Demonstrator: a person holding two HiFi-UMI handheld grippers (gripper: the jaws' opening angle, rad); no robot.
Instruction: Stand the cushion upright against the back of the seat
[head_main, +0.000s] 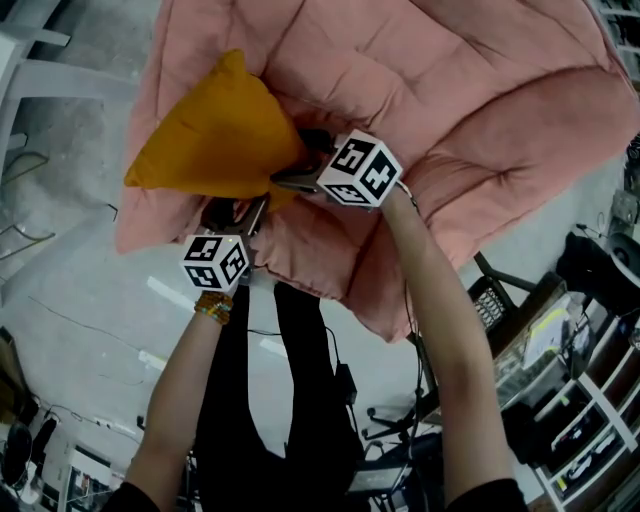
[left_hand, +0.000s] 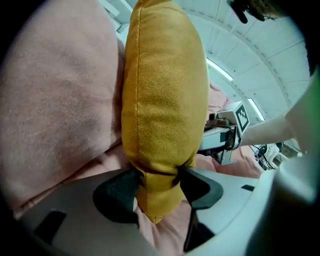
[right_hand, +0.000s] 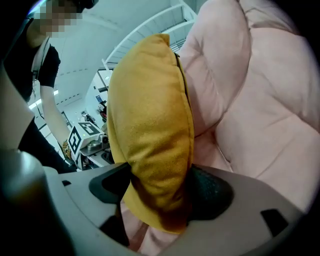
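Observation:
A mustard-yellow cushion (head_main: 215, 130) stands on edge on the pink padded seat (head_main: 450, 90), leaning toward its left side. My left gripper (head_main: 235, 212) is shut on the cushion's lower corner; in the left gripper view the fabric (left_hand: 165, 100) bunches between the two black pads (left_hand: 117, 192). My right gripper (head_main: 295, 178) is shut on the cushion's other lower edge, where the cushion (right_hand: 150, 125) is squeezed between its pads (right_hand: 212, 192). Each gripper shows in the other's view: the right gripper (left_hand: 227, 127) and the left gripper (right_hand: 85, 137). The pink padding (right_hand: 260, 115) rises right behind the cushion.
The round pink seat hangs over a grey floor (head_main: 80, 330) with cables. A white frame (head_main: 30, 70) stands at the far left. Shelves and bins (head_main: 570, 400) crowd the lower right, beside a black chair base (head_main: 400, 420).

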